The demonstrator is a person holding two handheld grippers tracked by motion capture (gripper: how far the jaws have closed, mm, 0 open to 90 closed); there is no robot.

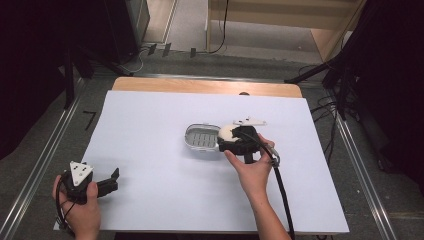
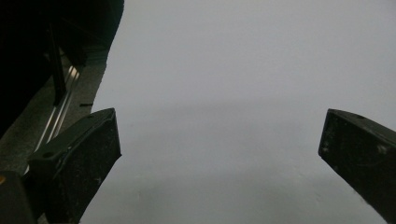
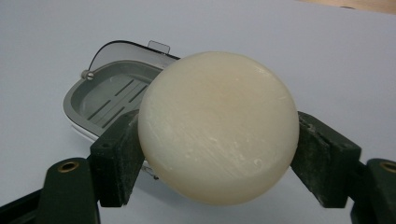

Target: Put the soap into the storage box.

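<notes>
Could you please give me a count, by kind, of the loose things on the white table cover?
Round cream soap bar: 1
Grey soap dish with slotted tray: 1
Total: 2

Right gripper (image 3: pixel 218 140) has its jaws clamped on a round cream soap bar (image 3: pixel 218 126). Open grey soap dish (image 3: pixel 109 98) sits just behind it, on the white table (image 3: pixel 303 42).

One soap (image 3: pixel 218 127), one soap dish (image 3: pixel 105 100)
</notes>
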